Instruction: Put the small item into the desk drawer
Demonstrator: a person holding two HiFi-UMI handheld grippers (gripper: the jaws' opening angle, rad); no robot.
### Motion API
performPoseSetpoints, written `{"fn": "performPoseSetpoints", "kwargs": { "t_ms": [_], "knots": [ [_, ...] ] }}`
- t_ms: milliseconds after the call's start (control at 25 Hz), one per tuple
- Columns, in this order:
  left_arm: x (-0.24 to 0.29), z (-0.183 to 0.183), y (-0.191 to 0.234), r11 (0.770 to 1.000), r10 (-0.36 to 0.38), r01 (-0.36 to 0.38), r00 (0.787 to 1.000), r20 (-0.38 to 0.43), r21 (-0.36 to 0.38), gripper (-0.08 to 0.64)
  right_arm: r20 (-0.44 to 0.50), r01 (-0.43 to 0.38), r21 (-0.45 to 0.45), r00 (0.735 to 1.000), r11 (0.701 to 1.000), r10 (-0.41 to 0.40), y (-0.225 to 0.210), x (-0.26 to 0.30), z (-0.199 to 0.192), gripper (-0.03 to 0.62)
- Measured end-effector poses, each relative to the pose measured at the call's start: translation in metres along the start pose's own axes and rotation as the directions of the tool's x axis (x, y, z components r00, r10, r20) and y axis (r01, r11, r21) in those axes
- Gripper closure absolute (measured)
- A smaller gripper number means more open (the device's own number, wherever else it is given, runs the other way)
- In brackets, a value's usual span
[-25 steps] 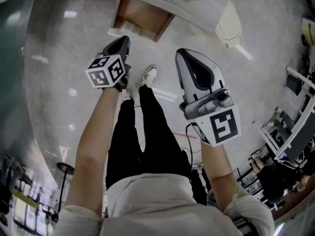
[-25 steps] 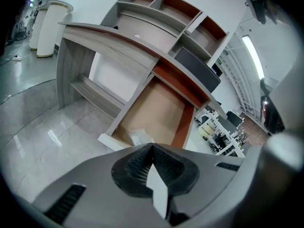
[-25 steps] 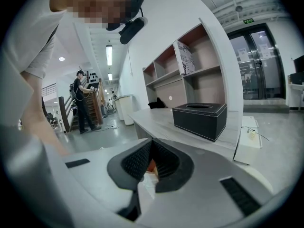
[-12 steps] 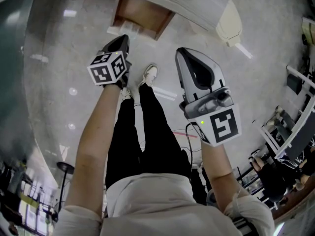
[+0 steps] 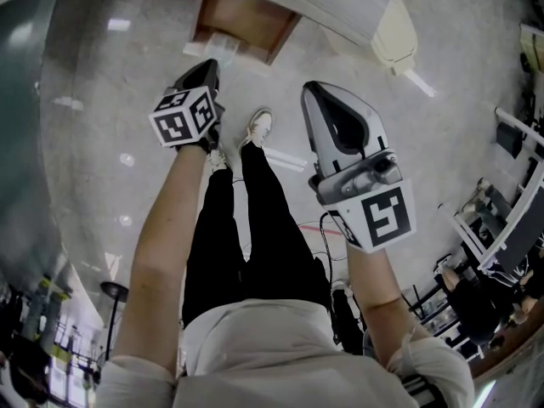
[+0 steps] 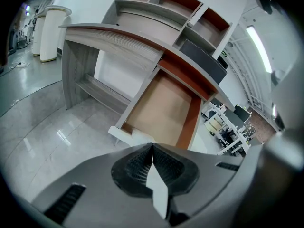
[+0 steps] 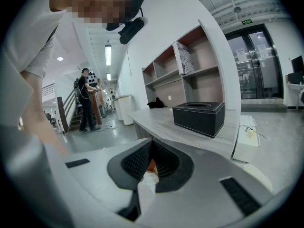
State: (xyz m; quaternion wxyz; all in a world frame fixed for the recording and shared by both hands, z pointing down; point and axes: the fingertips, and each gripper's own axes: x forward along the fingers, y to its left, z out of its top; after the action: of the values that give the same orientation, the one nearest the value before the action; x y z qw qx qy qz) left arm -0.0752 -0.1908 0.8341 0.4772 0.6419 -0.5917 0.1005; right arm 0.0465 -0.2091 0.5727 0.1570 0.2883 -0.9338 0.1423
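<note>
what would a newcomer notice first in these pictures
The open desk drawer, with its brown floor bare, juts out from under the desktop just ahead of the shut left gripper. The right gripper is closed on a small orange item, and a black box sits on the desk beyond it.

The left gripper (image 6: 152, 146) and right gripper (image 7: 151, 144) have matt grey plastic shells and black, finely ribbed, rubbery pads (image 6: 137, 167). Ahead of the left gripper, the drawer (image 6: 161, 108) has a smooth, matt brown wood-look bottom. The desk (image 6: 114, 34) above it is pale, matt wood grain, and the floor (image 6: 33, 127) is glossy polished stone. Ahead of the right gripper, the black box (image 7: 198, 118) looks like matt leather. The small orange item (image 7: 150, 166) in the right gripper's pads is too hidden to judge.
</note>
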Motion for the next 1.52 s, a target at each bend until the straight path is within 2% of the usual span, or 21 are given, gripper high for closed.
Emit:
{"fn": "performPoseSetpoints", "kwargs": {
  "t_ms": [320, 400, 600, 760, 1040, 1200, 1320, 1440, 1520],
  "knots": [
    [-0.002, -0.009, -0.002, 1.000, -0.023, 0.023, 1.000, -0.019, -0.003, 0.536, 0.004, 0.017, -0.002, 1.000, 1.000, -0.017, 0.006, -0.010, -0.003, 0.569],
    [-0.005, -0.010, -0.003, 1.000, -0.028, 0.028, 0.999, -0.022, -0.005, 0.466, 0.007, 0.020, -0.004, 1.000, 1.000, -0.020, 0.010, -0.013, -0.002, 0.569],
    [-0.015, -0.012, -0.003, 0.999, -0.032, 0.033, 0.999, -0.034, 0.013, 0.349, 0.021, 0.028, -0.021, 0.999, 0.999, -0.028, 0.023, -0.019, 0.008, 0.569],
    [-0.029, -0.010, -0.008, 0.999, -0.039, 0.040, 0.999, -0.031, 0.030, 0.311, 0.035, 0.034, -0.036, 0.999, 0.999, -0.033, 0.035, -0.028, 0.021, 0.569],
    [-0.052, -0.006, -0.012, 0.996, -0.064, 0.065, 0.998, -0.015, 0.065, 0.311, 0.050, 0.036, -0.046, 0.998, 0.998, -0.034, 0.062, -0.037, 0.030, 0.569],
    [-0.067, -0.007, -0.011, 0.993, -0.052, 0.052, 0.999, -0.007, 0.108, 0.315, 0.054, 0.042, -0.044, 0.998, 0.998, -0.040, 0.077, -0.045, 0.031, 0.569],
    [-0.089, 0.001, -0.014, 0.990, -0.036, 0.033, 0.999, 0.022, 0.139, 0.386, 0.064, 0.052, -0.050, 0.997, 0.997, -0.049, 0.089, -0.057, 0.043, 0.570],
    [-0.121, 0.019, -0.024, 0.984, -0.031, 0.021, 0.998, 0.058, 0.175, 0.481, 0.085, 0.073, -0.061, 0.994, 0.995, -0.068, 0.100, -0.075, 0.068, 0.569],
    [-0.146, 0.030, -0.034, 0.981, -0.037, 0.021, 0.996, 0.080, 0.193, 0.516, 0.095, 0.084, -0.068, 0.992, 0.994, -0.077, 0.109, -0.090, 0.086, 0.569]
  ]
}}
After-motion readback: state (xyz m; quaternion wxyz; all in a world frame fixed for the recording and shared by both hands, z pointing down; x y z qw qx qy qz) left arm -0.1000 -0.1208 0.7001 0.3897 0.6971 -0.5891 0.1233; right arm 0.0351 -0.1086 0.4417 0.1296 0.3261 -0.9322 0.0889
